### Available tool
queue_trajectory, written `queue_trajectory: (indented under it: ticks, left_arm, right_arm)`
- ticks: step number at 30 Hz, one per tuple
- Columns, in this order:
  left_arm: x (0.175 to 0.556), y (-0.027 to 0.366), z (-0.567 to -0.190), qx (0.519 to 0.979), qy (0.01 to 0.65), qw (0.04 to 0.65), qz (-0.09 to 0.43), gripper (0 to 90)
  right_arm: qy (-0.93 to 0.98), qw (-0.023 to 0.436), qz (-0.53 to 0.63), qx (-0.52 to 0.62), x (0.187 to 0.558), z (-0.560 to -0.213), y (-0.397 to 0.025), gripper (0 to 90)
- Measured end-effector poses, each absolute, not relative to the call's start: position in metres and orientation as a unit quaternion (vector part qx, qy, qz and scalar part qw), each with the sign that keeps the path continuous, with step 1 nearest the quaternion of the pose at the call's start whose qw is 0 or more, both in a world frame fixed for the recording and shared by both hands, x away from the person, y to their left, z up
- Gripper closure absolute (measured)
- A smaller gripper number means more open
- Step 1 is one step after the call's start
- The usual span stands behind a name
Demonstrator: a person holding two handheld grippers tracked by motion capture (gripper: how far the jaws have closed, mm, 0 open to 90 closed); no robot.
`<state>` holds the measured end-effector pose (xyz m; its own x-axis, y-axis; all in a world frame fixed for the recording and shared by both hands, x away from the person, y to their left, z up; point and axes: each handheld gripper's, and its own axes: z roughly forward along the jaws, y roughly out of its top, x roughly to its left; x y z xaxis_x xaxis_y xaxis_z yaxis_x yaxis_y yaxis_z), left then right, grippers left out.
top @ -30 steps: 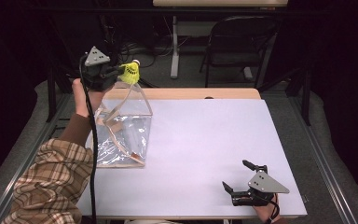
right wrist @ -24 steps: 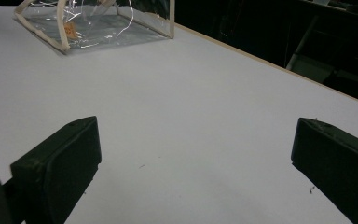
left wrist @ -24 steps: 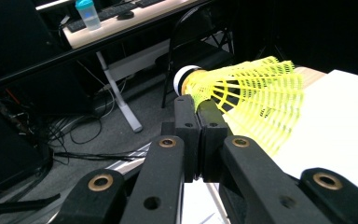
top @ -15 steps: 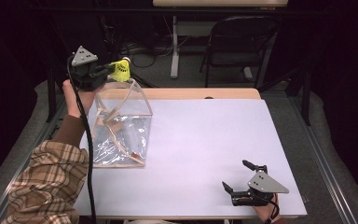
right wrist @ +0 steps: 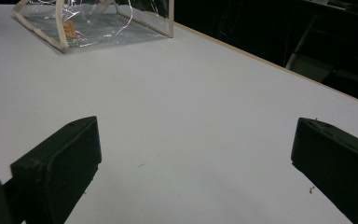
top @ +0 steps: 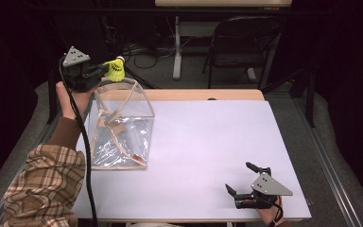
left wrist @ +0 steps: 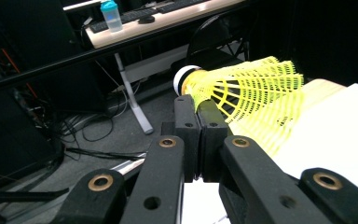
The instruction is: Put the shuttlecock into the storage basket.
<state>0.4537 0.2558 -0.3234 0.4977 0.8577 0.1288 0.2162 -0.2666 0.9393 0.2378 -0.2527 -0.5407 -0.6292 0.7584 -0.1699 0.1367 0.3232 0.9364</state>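
Note:
A yellow shuttlecock with a white cork tip is held in the air above the far left corner of the table. My left gripper is shut on it; in the left gripper view the jaws pinch the shuttlecock near its cork, and my left gripper points off toward the dark room. Just below it stands a clear plastic bag with beige trim, its top open. My right gripper rests open on the table at the near right, with nothing between its jaws. The clear bag lies far ahead of it.
The white table top has a wooden strip along its far edge. Beyond it stand a black chair and a desk leg with cables on the floor. A blue-capped bottle stands on a far desk.
My left gripper has carried the shuttlecock up and to the left, away from the bag's opening. The right gripper has stayed still.

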Motion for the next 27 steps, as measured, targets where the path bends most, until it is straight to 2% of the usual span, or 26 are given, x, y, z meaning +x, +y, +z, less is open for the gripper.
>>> queue_trajectory:
  ticks: [27]
  left_arm:
    - [0.452, 0.270, -0.326, 0.724, 0.383, 0.456, 0.348, 89.0]
  right_arm:
    - [0.752, 0.310, 0.500, 0.299, 0.238, -0.541, -0.252, 1.1]
